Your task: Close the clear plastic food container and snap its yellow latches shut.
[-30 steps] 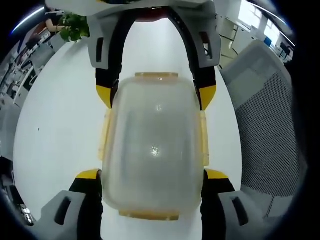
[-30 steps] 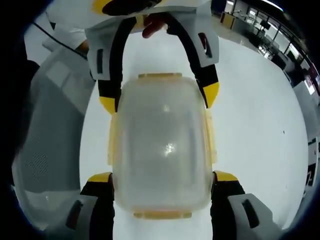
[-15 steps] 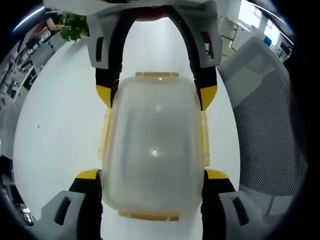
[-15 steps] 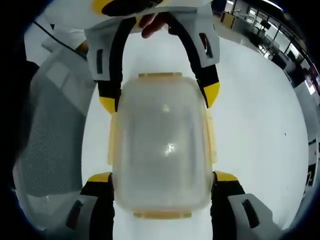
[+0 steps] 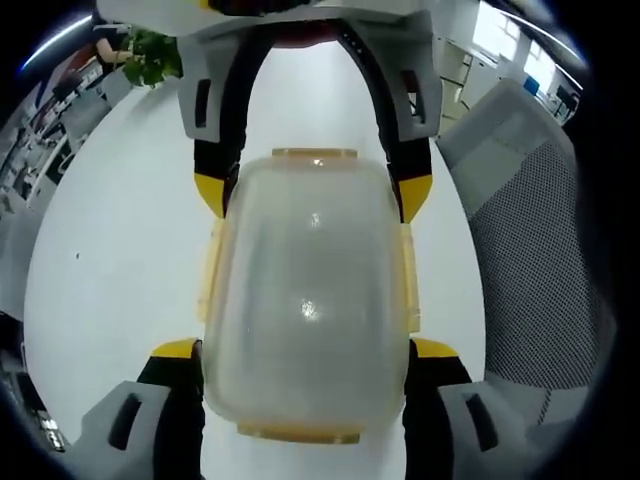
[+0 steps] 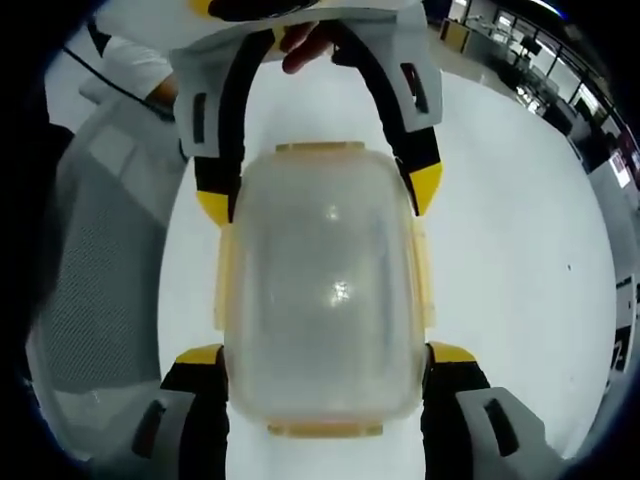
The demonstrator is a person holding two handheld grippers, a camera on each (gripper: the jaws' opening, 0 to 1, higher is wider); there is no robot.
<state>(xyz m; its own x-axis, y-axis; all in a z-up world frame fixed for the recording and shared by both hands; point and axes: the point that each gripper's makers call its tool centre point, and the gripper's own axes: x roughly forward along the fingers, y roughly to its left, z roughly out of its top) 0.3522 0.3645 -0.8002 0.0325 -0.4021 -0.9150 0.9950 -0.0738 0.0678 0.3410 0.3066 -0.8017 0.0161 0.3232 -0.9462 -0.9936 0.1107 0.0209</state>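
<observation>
The clear plastic container (image 5: 308,300) sits on a white table (image 5: 110,260) with its lid on, held between both grippers from opposite ends. In the left gripper view the left gripper (image 5: 305,350) has its yellow-tipped jaws spread to either side of the near end of the container, touching its sides, and the right gripper (image 5: 312,190) reaches in from the top, its jaws pressed against the far end the same way. The right gripper view shows the mirror of this: the right gripper (image 6: 325,355) clamps the near end of the container (image 6: 325,290) and the left gripper (image 6: 320,195) holds the far end. Yellow latches (image 5: 211,265) lie flat along all four edges of the lid. A grey mesh chair (image 5: 530,240) stands beside the table, and a green plant (image 5: 150,55) is in the background
</observation>
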